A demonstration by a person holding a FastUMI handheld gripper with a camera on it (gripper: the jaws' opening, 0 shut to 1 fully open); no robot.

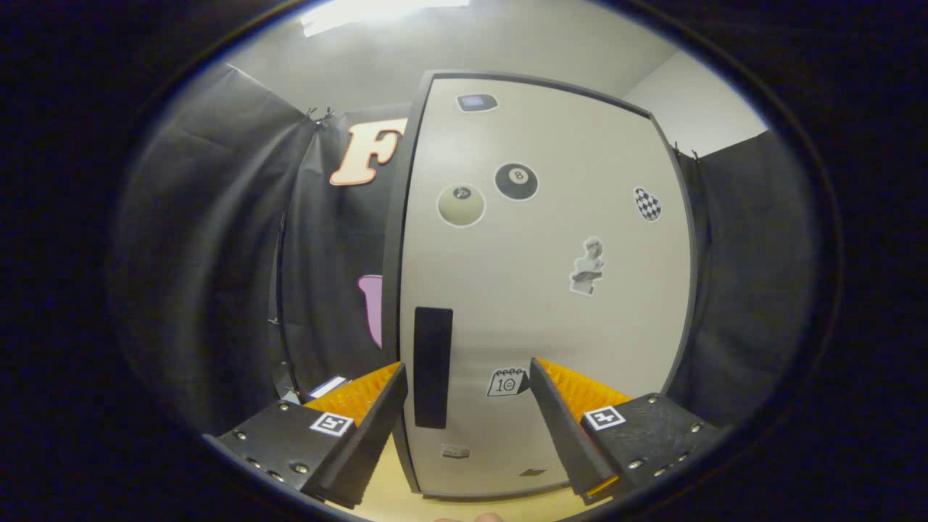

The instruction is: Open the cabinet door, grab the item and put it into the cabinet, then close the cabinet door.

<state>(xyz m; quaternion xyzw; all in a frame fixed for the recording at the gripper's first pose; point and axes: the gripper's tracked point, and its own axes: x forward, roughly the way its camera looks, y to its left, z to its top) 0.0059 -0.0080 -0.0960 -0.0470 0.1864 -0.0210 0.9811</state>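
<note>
This is a recording booth, a staged set and no real home. Black cloth (217, 239) hangs in loose folds on both sides as its wall, clipped up at the top corners, with a plain pale room wall (696, 101) and a ceiling light (377, 11) showing above it. In the middle stands a pale cabinet (544, 290) with a dark frame on a light wooden table (391, 500), its door shut and dotted with stickers (516, 181) (billiard balls, a checkered shape, a bust, a calendar page) beside a dark handle (433, 366). The gripper (467, 377) carries square printed markers (605, 417), its fingers spread apart toward the door.
</note>
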